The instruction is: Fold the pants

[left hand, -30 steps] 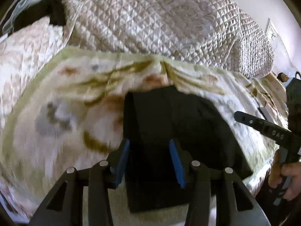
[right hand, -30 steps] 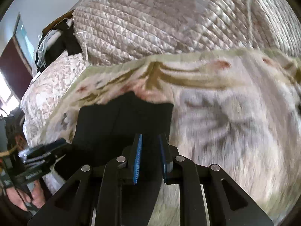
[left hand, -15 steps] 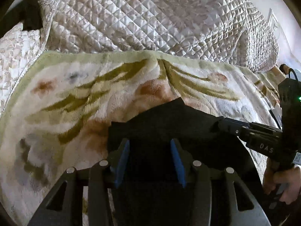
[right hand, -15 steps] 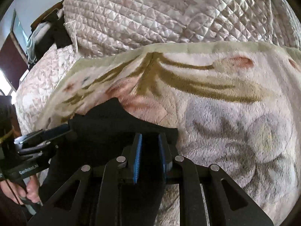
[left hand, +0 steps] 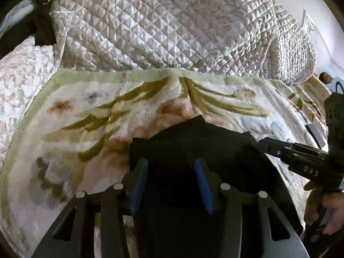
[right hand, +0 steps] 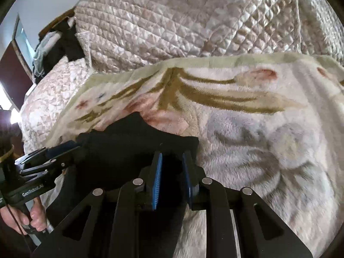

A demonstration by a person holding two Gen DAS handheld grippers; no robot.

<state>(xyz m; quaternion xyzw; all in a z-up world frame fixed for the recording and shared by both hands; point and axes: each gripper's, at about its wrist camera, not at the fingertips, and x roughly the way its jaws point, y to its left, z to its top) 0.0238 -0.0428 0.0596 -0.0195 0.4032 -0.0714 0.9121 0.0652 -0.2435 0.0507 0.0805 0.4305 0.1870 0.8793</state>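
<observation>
On the bed, a plush floral blanket (left hand: pixel 90 116) lies before a heaped quilted cover (left hand: pixel 163 25), and your black pants (left hand: pixel 193 148) sit folded on the blanket's near part. Your left gripper (left hand: pixel 171 181) hangs released over them. Your right gripper (right hand: pixel 172 178) stands nearly closed at their right edge; grip unclear.

black pants (left hand: pixel 193 150) — far edge bunched upward; right hand-held gripper (right hand: pixel 172 161) — jaws just widened
</observation>
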